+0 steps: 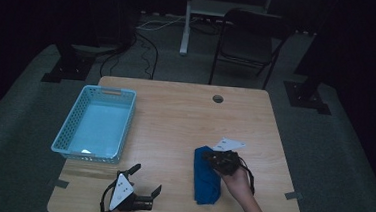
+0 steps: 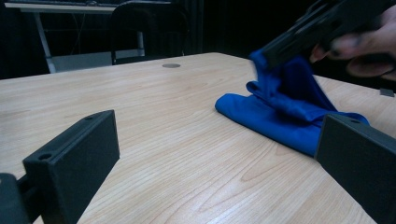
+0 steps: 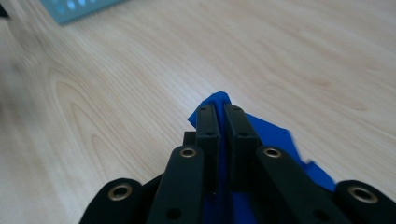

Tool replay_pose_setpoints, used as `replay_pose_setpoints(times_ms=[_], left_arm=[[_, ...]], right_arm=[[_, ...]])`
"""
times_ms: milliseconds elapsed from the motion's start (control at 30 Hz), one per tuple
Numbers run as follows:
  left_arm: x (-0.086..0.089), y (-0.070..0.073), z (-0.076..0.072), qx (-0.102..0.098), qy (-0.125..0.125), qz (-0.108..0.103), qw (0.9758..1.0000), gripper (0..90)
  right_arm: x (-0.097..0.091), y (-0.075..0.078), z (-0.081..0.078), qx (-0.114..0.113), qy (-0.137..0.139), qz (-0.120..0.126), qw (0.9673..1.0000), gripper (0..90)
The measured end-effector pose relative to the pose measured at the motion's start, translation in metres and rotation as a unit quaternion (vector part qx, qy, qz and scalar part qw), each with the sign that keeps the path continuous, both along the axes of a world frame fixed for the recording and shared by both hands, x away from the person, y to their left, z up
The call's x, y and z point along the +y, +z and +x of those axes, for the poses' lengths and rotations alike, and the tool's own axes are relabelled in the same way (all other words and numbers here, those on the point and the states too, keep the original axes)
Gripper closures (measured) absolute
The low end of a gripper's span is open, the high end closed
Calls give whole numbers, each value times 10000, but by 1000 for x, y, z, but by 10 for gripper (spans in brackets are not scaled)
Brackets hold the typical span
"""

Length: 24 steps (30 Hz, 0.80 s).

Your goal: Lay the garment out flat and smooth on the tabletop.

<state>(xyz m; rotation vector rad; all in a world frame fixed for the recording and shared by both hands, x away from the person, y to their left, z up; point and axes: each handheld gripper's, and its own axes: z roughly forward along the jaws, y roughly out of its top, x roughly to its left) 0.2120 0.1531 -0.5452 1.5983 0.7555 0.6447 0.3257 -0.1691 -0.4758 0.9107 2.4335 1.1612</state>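
Blue cloth (image 1: 206, 176) at table's (image 1: 185, 121) 5 o'clock, one edge pinched and lifted by right gripper (image 3: 219, 119), jaws narrow on fabric, left gripper (image 1: 147, 179) at 7 o'clock, jaws wide, nothing between, basket (image 1: 63, 135) at 9 o'clock.

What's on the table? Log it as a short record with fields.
surface: wooden table
cloth: blue, folded, one edge pinched and lifted
right gripper: shut on the cloth
left gripper: open, resting near the table's front edge, holding nothing
basket: light blue, at the table's left
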Motion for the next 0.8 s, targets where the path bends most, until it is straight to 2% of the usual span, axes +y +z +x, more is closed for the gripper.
replay_pose_setpoints(times_ms=[200,333,433,567,733,800], left_arm=[[0,0,0,-4,24,-15,10000,1],[0,0,0,-16,32,5,10000,1],[0,0,-1,-25,36,-2,10000,0],[0,0,0,-14,4,25,10000,0],[-1,0,-1,-43,-7,52,10000,0],[-1,0,0,-17,-17,58,10000,0]], right_arm=[[-41,18,-14,-62,-223,382,9990,856],[-71,18,-24,-64,-446,535,9975,855],[-93,10,-32,-2,-623,696,9956,854],[-121,-5,-46,121,-880,764,9931,844],[-159,-35,-64,582,-1273,799,9869,805],[-171,-46,-71,709,-1431,731,9845,798]])
